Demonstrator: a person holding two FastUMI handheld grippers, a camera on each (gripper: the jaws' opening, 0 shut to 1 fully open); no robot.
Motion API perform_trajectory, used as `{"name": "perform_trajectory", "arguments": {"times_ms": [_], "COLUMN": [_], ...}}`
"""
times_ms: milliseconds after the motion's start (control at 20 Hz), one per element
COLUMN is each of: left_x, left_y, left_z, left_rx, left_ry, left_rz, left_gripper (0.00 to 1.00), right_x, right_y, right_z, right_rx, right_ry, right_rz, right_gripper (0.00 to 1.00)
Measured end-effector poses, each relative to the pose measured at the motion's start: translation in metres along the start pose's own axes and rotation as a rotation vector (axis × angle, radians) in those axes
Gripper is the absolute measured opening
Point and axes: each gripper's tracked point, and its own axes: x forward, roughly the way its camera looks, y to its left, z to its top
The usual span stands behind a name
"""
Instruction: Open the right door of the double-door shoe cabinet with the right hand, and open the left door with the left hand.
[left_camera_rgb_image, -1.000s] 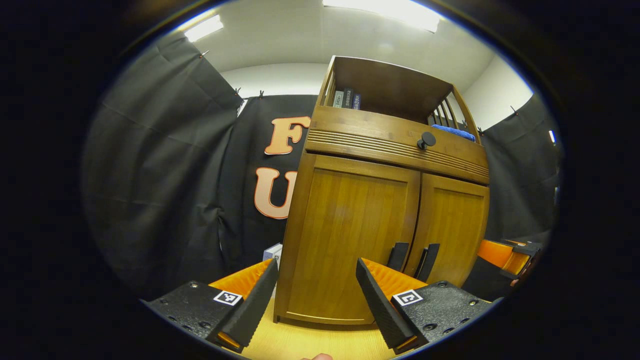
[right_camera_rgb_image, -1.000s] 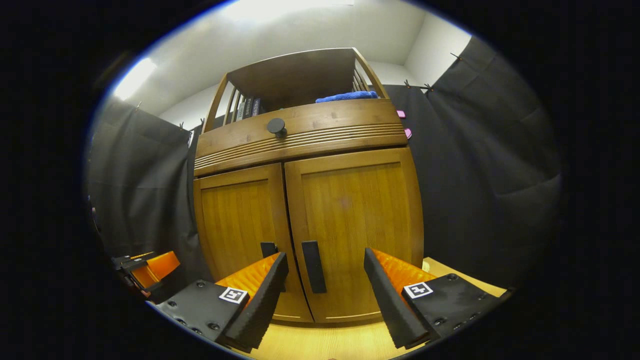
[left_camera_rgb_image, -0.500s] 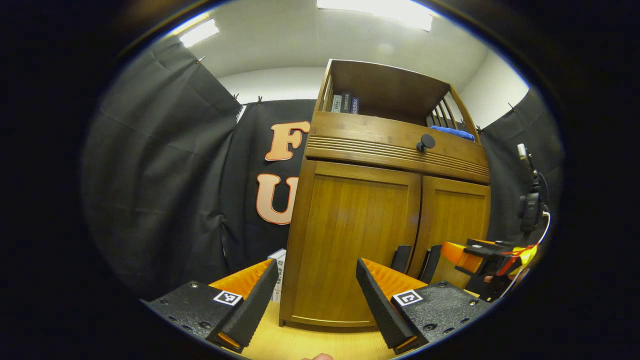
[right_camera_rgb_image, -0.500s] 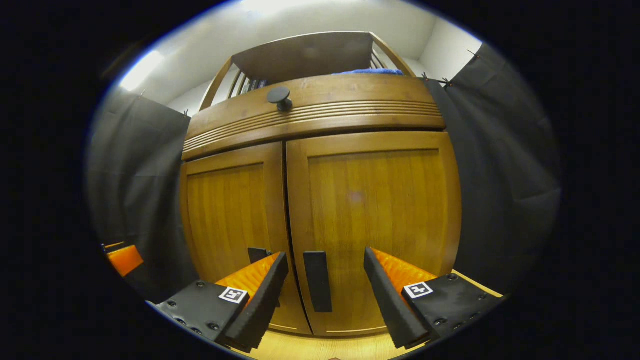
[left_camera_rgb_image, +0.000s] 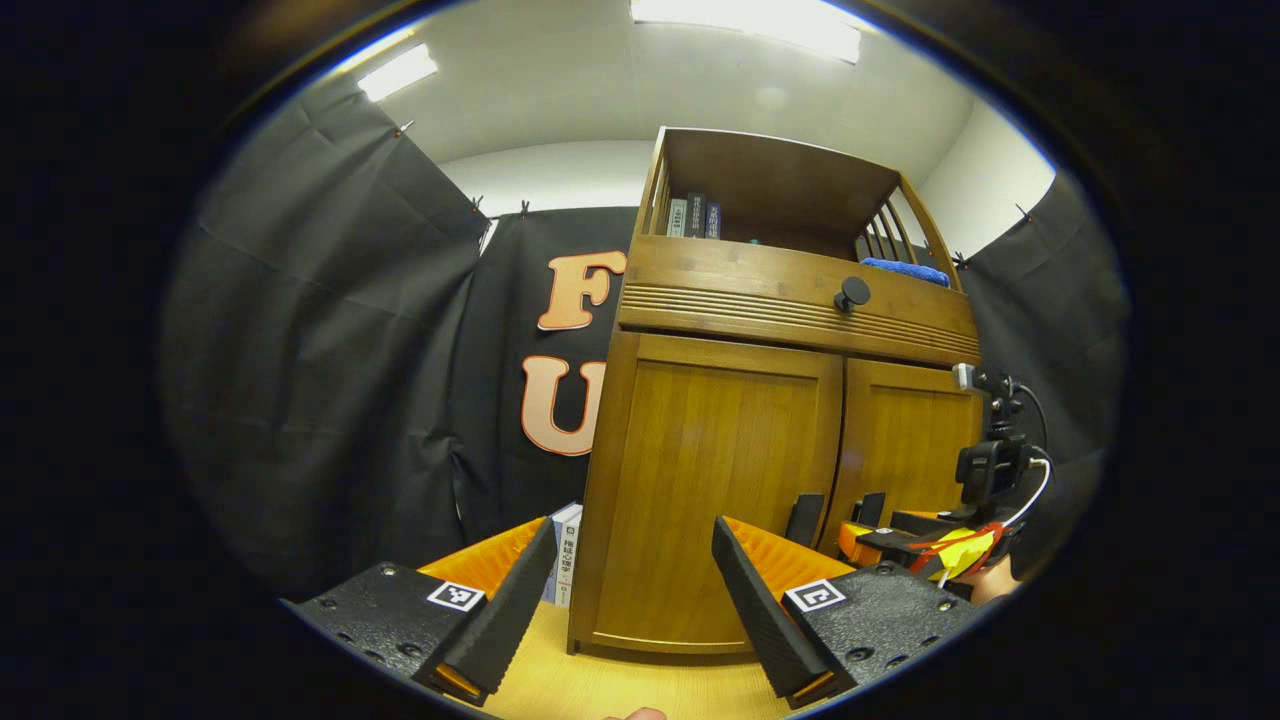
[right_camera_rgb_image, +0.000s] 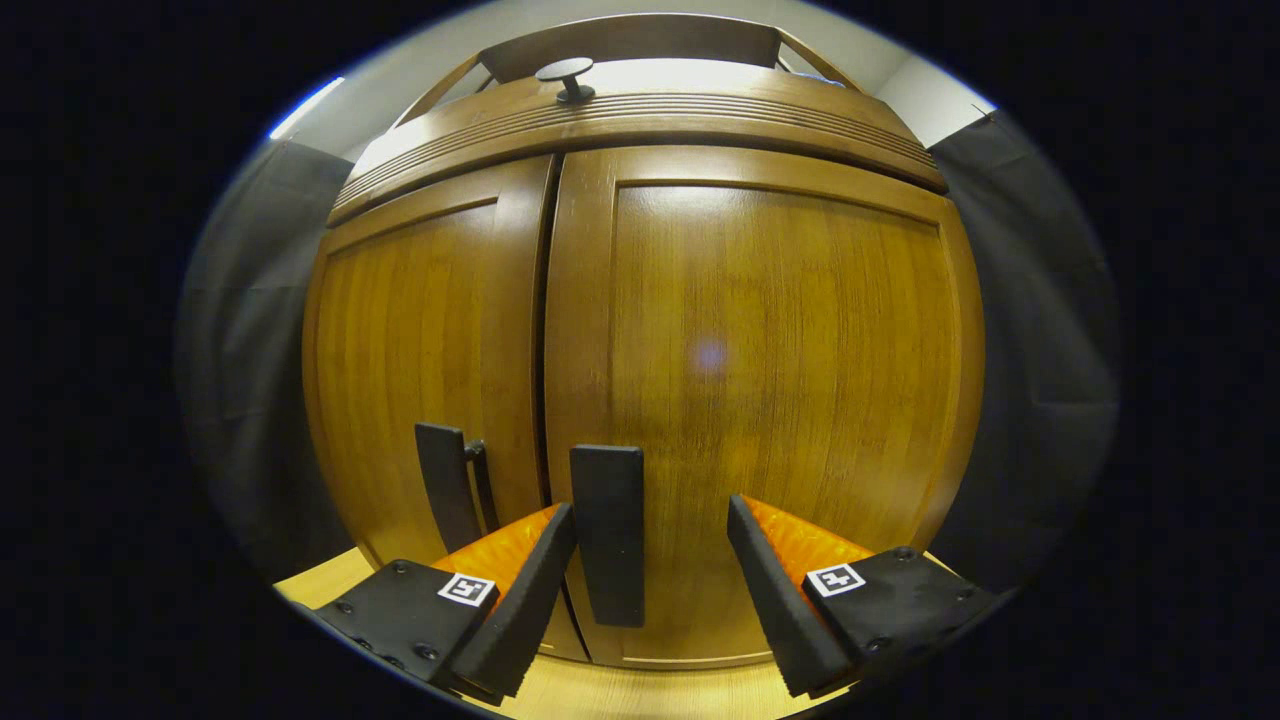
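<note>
Two claws, both spread wide and holding nothing; the right claw (right_camera_rgb_image: 650, 590) sits nearest the work, its fingers flanking the right door's handle (right_camera_rgb_image: 608, 535) without touching it; the left door's handle (right_camera_rgb_image: 442, 497) stands just beside, across the centre seam. The shoe cabinet (right_camera_rgb_image: 640, 330) rests on a pale tabletop (left_camera_rgb_image: 620, 690), both doors shut. The doors look stiff and hinged, likely light to swing; each upright bar handle is the place to pinch. The left claw (left_camera_rgb_image: 630, 600) hangs farther back off the left door (left_camera_rgb_image: 710, 490); its view adds the right claw (left_camera_rgb_image: 880, 540) at the handles, boxes (left_camera_rgb_image: 565, 550) beside the cabinet, books (left_camera_rgb_image: 695, 215) and blue cloth (left_camera_rgb_image: 905, 268) above.
</note>
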Motion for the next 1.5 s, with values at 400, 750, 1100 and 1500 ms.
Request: {"name": "perform_trajectory", "arguments": {"times_ms": [400, 750, 1100, 1500], "left_x": [-0.002, -0.007, -0.011, -0.011], "left_y": [0.003, 0.006, 0.007, 0.009], "left_z": [0.004, 0.006, 0.006, 0.005], "left_rx": [0.008, -0.013, -0.029, -0.019], "left_ry": [-0.016, -0.025, -0.019, -0.012], "left_rz": [0.007, 0.007, 0.012, 0.036], "left_gripper": [0.94, 0.91, 0.94, 0.91], "right_x": [0.007, 0.008, 0.008, -0.014], "right_y": [-0.003, 0.005, 0.018, 0.016], "right_z": [-0.008, -0.011, -0.014, -0.016], "right_rx": [-0.021, 0.007, 0.014, 0.033], "right_ry": [0.017, 0.027, 0.066, 0.083], "right_rz": [-0.021, 0.002, 0.048, 0.055], "right_gripper": [0.97, 0.83, 0.36, 0.36]}}
